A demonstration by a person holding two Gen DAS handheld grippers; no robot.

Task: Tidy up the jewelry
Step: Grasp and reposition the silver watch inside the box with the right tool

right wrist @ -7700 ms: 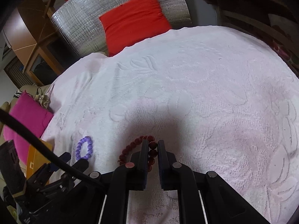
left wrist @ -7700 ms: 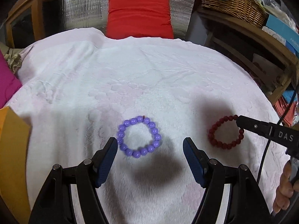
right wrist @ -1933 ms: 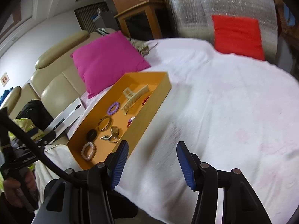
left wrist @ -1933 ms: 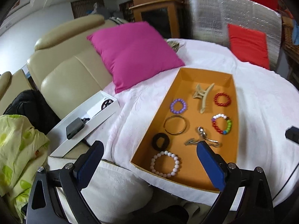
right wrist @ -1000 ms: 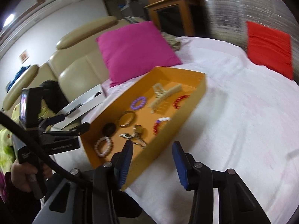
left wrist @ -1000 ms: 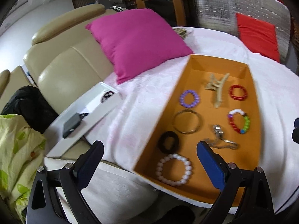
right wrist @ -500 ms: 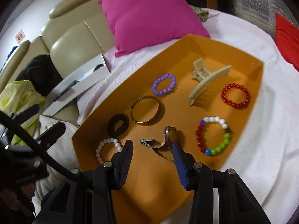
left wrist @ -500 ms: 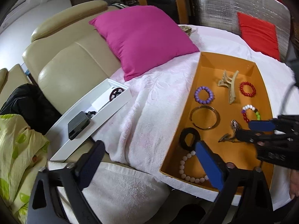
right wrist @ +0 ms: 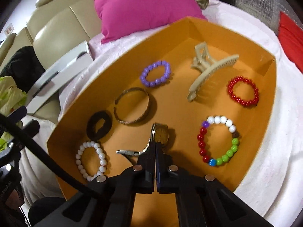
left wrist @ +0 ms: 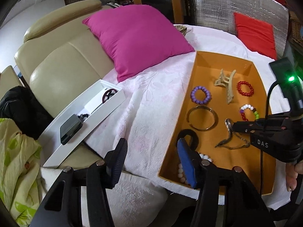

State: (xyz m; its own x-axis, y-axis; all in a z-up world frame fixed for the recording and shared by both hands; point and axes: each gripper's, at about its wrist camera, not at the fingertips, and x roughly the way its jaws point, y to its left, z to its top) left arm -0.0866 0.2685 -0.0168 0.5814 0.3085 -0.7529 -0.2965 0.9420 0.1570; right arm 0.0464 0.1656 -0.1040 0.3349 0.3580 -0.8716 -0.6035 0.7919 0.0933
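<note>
Right wrist view: the right gripper (right wrist: 155, 147) reaches into an orange tray (right wrist: 195, 28) with its two fingers pressed nearly together on a wristwatch (right wrist: 160, 134), pinching it at the near edge of the case where the metal band joins. The watch dial faces up and sits just beyond the fingertips; its band trails back toward the camera and off to the left, so the long axis runs roughly from the tray's middle toward its near wall. Around it lie a white bead bracelet (right wrist: 90, 160) and a black hair tie (right wrist: 99, 125) to the left, a metal bangle (right wrist: 132, 106) and a purple bead bracelet (right wrist: 155, 73) farther on, a beige hair claw (right wrist: 206, 71) at the far end, a red bead bracelet (right wrist: 243, 90) by the right wall, and a multicolour bead bracelet (right wrist: 217, 141) just right of the watch. None touches the watch.

Left wrist view: the left gripper (left wrist: 151, 160) hovers over the tray's near left corner, its jaws wide apart and holding nothing, one blue pad (left wrist: 186, 162) above the tray, the other over the white cover (left wrist: 151, 98) beside it. A magenta cushion (left wrist: 136, 37) leans on a beige sofa (left wrist: 62, 64) behind.
</note>
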